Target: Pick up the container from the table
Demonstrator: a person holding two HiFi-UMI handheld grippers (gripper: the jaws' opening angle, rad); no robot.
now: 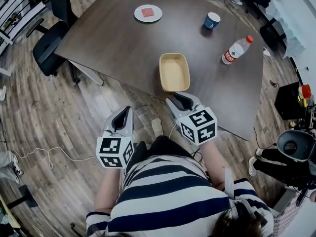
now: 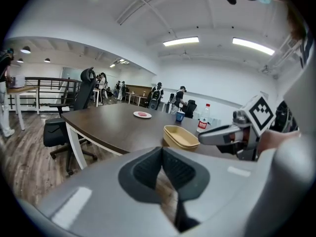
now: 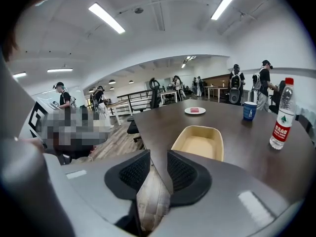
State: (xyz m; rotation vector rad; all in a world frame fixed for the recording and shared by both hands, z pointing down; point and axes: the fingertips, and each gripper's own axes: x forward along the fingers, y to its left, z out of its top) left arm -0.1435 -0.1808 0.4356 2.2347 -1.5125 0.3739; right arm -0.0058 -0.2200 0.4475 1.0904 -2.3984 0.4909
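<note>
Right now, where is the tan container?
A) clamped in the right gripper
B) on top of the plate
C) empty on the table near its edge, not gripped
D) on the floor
C: the container lies empty on the table near its edge, ahead of the right gripper, whose jaws stand apart with nothing between them.

Tan container (image 1: 174, 72), dark brown table (image 1: 123, 43), blue cup (image 1: 212, 20)
</note>
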